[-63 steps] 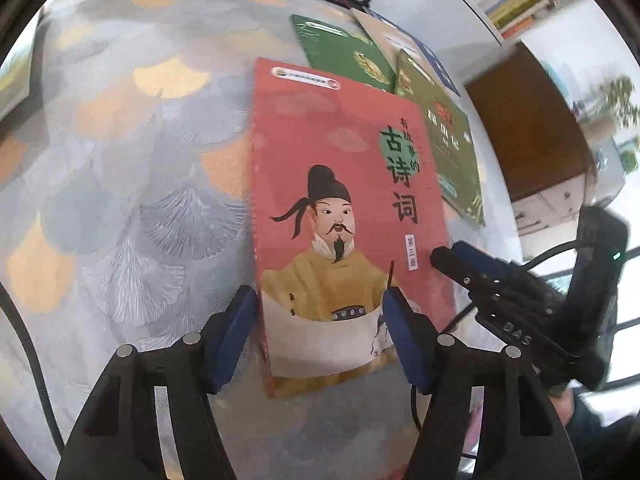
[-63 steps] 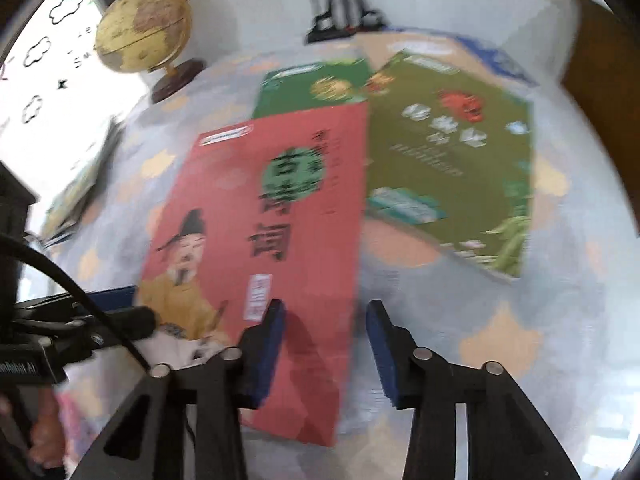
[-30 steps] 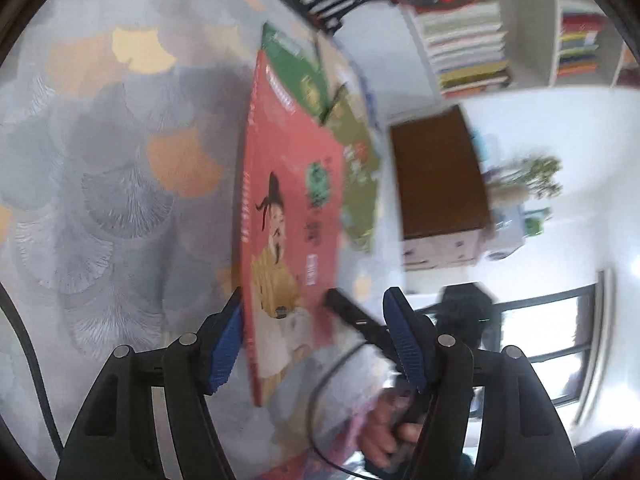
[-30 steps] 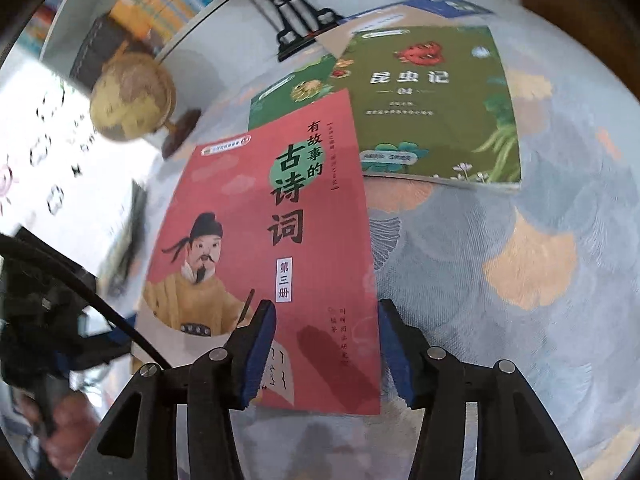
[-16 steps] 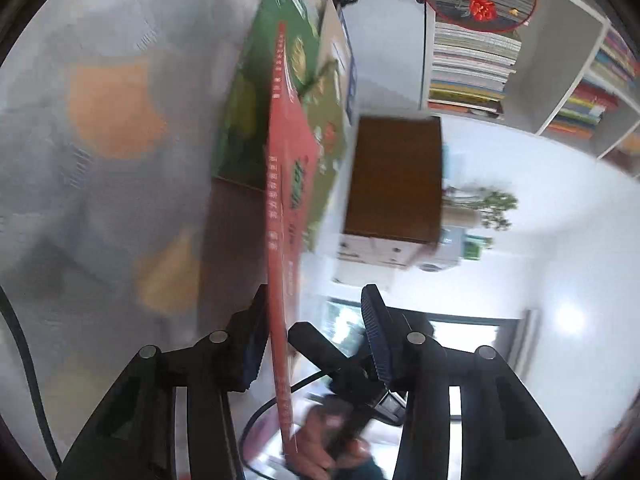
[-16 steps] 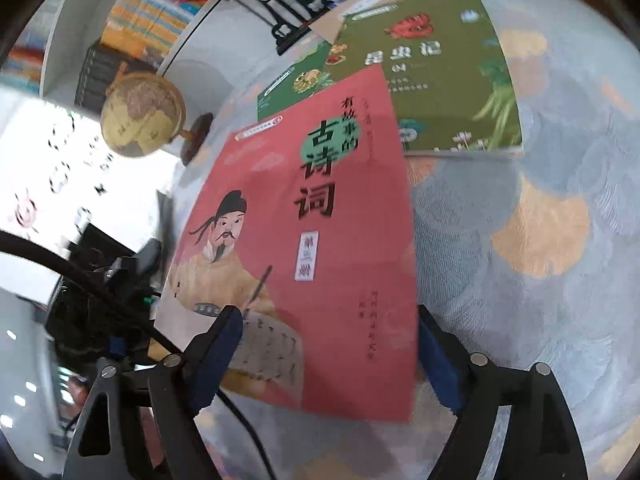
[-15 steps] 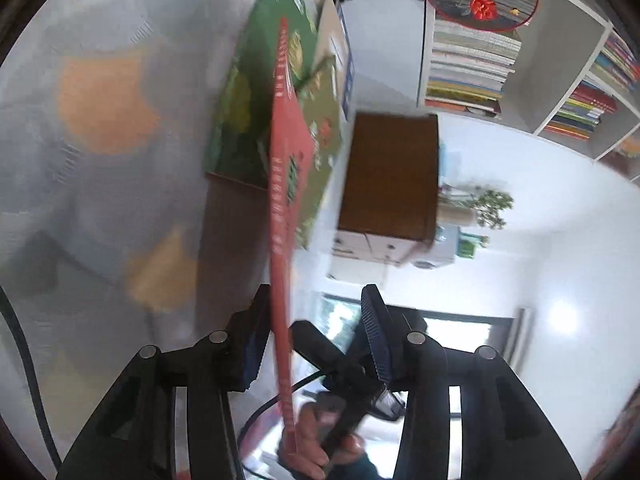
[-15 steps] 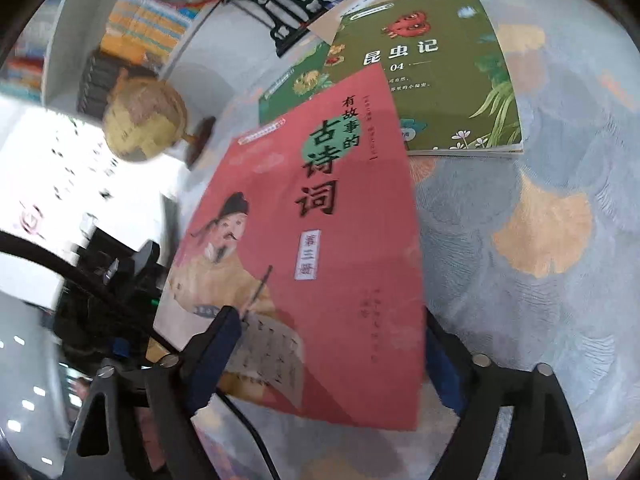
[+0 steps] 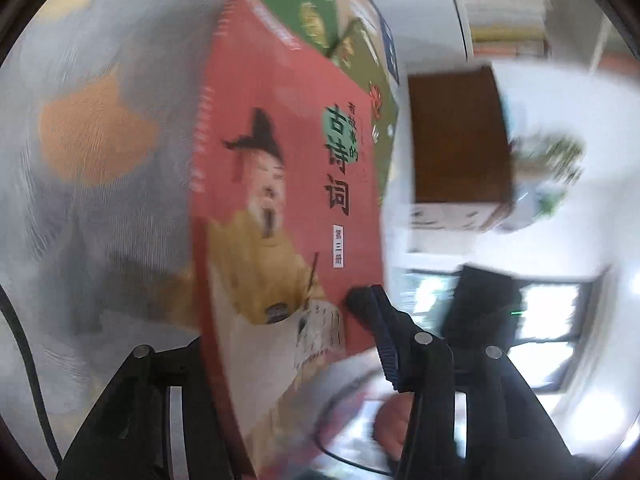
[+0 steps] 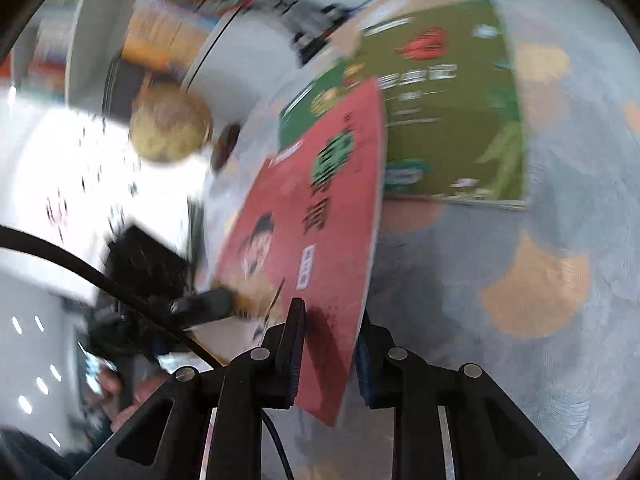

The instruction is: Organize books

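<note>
The red poetry book [image 9: 280, 208] with a man in yellow robes on its cover is lifted off the table, tilted. My right gripper [image 10: 328, 356] is shut on its lower edge, and the book [image 10: 320, 232] stands between the blue pads. My left gripper [image 9: 296, 356] has wide jaws, with the book's bottom corner between them; contact is unclear. The right gripper's finger [image 9: 372, 312] presses on the cover. A green book [image 10: 452, 112] lies flat on the table behind, with other green and blue books [image 9: 320, 12] under it. Both views are blurred.
The table has a grey cloth with orange fan shapes [image 10: 536, 288]. A globe [image 10: 172, 120] and a black stand [image 10: 304, 20] are at the far edge. A brown cabinet [image 9: 456, 136] and bookshelves [image 9: 504, 4] stand beyond the table.
The right gripper has closed from wide open onto the red book's edge. The left gripper's jaws have opened wider and the book has turned from edge-on to cover-facing in its view.
</note>
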The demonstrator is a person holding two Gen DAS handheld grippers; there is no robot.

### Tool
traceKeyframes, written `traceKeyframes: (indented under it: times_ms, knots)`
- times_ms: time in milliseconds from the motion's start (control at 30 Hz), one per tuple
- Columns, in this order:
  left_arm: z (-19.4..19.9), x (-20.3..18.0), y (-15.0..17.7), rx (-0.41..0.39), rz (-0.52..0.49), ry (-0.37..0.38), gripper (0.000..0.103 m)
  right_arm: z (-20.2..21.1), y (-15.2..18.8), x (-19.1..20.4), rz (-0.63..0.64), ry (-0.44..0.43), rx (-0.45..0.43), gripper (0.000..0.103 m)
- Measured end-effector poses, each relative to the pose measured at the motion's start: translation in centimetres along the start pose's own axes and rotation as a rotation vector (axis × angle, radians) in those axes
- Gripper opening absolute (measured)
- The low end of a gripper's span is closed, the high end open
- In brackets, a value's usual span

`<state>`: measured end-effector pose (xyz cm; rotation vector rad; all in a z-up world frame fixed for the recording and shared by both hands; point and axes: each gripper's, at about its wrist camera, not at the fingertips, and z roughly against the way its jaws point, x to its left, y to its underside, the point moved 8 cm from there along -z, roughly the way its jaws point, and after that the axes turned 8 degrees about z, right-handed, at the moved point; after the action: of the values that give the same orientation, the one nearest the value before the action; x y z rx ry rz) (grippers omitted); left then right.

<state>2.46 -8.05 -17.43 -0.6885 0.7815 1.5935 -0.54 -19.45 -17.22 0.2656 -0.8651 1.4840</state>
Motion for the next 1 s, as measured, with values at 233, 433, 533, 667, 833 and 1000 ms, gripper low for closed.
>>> traceKeyframes:
  times_ms: [233, 433, 533, 667, 833, 1000]
  knots:
    - [3.4, -1.6, -0.1, -0.199, -0.168, -0.164, 0.046, -0.1, 0.1, 5.0, 0.252, 0.097, 0.003, 0.023]
    - [5.8, -3.1, -0.4, -0.247, -0.204, -0.189, 0.046, -0.1, -0.3, 8.7, 0.385, 0.095, 0.02, 0.023]
    - [7.8, -2.3, 0.5, -0.279, -0.219, -0.209, 0.046, 0.0, -0.4, 10.5, 0.448, 0.099, 0.019, 0.025]
    - [11.5, -1.6, 1.3, -0.344, -0.21, -0.172, 0.046, 0.0, -0.4, 13.6, 0.519, 0.089, 0.009, 0.025]
    - [16.7, -1.0, 2.2, -0.44, -0.205, -0.154, 0.046, -0.6, 0.0, 18.6, 0.608, 0.072, -0.009, 0.025]
    - [23.1, 0.5, 3.2, -0.549, -0.202, -0.146, 0.046, -2.1, 0.3, 24.4, 0.692, 0.033, -0.032, 0.026]
